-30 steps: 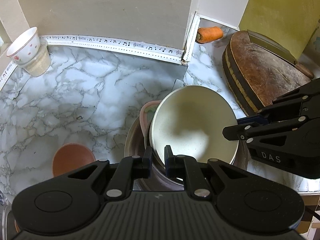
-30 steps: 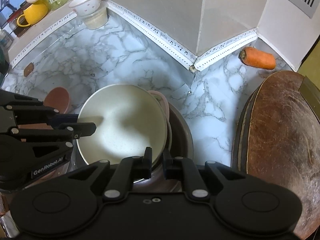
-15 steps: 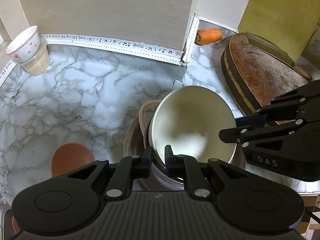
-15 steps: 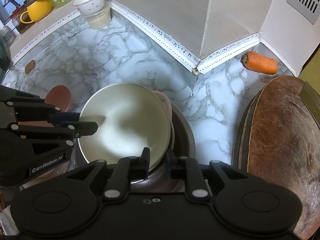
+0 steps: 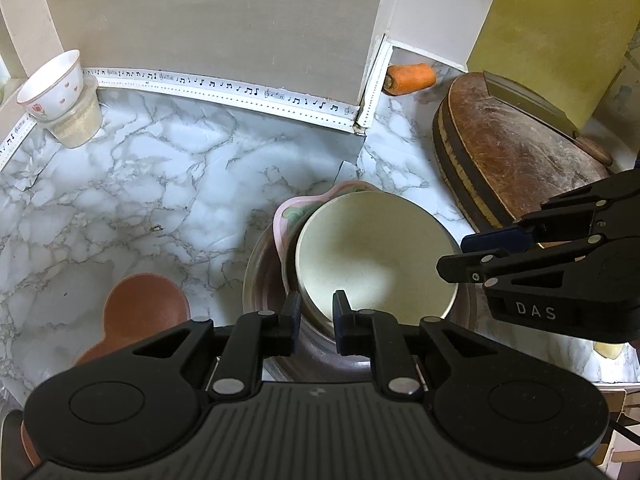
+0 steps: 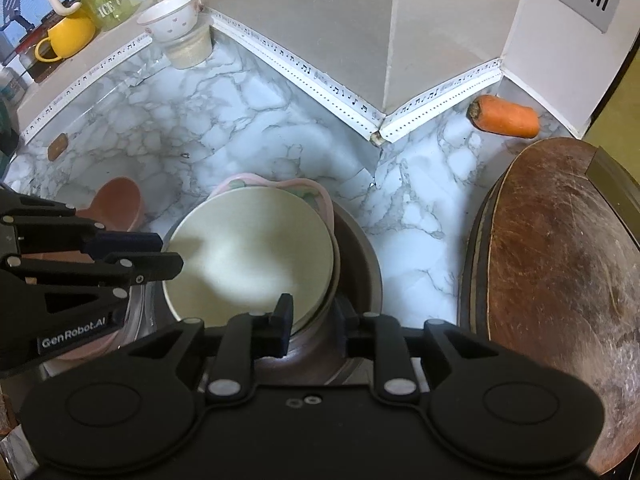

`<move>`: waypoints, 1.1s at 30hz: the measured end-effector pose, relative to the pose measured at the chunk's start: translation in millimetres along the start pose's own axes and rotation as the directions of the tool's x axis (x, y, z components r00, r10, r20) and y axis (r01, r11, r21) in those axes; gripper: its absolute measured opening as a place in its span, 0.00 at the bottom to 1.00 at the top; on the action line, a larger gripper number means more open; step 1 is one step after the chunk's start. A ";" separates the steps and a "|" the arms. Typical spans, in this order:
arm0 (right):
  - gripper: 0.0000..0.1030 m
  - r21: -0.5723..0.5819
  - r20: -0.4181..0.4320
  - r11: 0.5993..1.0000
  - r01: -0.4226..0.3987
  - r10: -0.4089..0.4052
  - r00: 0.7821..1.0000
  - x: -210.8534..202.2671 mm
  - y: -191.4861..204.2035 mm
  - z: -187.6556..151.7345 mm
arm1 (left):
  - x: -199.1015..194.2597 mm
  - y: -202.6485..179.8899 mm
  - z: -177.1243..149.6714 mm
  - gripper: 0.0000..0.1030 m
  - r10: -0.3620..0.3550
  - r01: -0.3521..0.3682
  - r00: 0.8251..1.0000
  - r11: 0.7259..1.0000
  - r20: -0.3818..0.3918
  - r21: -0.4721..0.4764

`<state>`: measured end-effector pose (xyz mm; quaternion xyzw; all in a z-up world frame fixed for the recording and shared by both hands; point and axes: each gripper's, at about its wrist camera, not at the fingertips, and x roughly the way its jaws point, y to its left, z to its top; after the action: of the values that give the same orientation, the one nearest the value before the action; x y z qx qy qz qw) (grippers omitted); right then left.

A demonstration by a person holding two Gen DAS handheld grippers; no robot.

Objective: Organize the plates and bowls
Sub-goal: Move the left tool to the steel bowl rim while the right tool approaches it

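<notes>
Now, cream bowl (image 5: 376,256) rim between left claw (image 5: 317,314) pads, clamped; right claw (image 6: 314,320) just opening, straddling rim, not pressing.

The counter (image 5: 168,184) at the frame's middle looks like glossy marble-patterned film, lifting at a seam. The cream bowl (image 5: 376,256) is matt and faintly speckled; the pink dish (image 5: 288,216) under it is glazed, and the outer bowl (image 6: 360,264) is dull brushed metal. At right, the chopping board (image 6: 560,264) is scratched, worn wood. Both grippers are matt black plastic
</notes>
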<state>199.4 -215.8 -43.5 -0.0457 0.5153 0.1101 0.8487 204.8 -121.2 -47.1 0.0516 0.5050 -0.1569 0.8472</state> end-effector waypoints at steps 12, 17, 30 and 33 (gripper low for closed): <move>0.27 0.023 0.041 1.000 -0.008 0.008 0.999 -27.5 -0.2 -18.8 | -26.1 9.2 -12.6 0.15 0.005 -0.004 0.999 1.000 0.036 -0.015; 0.28 0.049 0.052 0.999 -0.023 0.021 0.998 -37.4 -2.5 -29.8 | -36.6 11.9 -19.3 0.15 0.002 -0.001 0.999 1.000 0.053 -0.019; 0.34 0.096 0.114 0.994 -0.050 0.039 0.993 -53.5 -4.5 -55.3 | -49.9 19.7 -34.8 0.32 -0.025 0.028 0.995 0.999 0.099 -0.024; 0.53 0.117 0.137 0.991 -0.065 0.049 0.989 -56.3 -6.6 -60.0 | -52.7 22.9 -38.9 0.67 -0.010 0.014 0.991 0.999 0.136 -0.029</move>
<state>124.0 -241.5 -21.9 0.0283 0.4639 0.1057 0.8791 156.2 -78.7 -21.7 0.0252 0.4486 -0.1575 0.8794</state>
